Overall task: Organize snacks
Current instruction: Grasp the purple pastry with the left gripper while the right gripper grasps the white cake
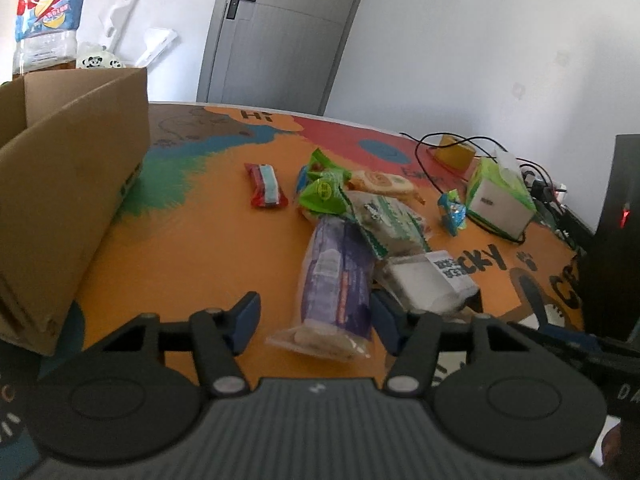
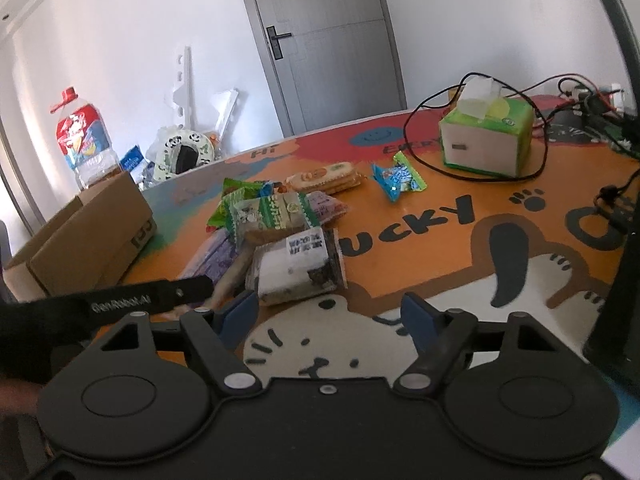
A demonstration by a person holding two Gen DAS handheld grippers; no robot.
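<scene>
Purple snack packet (image 1: 335,280) between open left tool (image 1: 316,320) fingers

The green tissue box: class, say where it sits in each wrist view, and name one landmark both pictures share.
Left wrist view: the green tissue box sits at the right, at mid-height, just right of a small blue snack packet.
Right wrist view: it sits upper right, ringed by a black cable.
Shared landmark: the grey door behind the table.

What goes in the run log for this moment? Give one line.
left gripper: open, straddling purple snack pack | right gripper: open, empty | cardboard box: left of snack pile | stage: pre-grasp
</scene>
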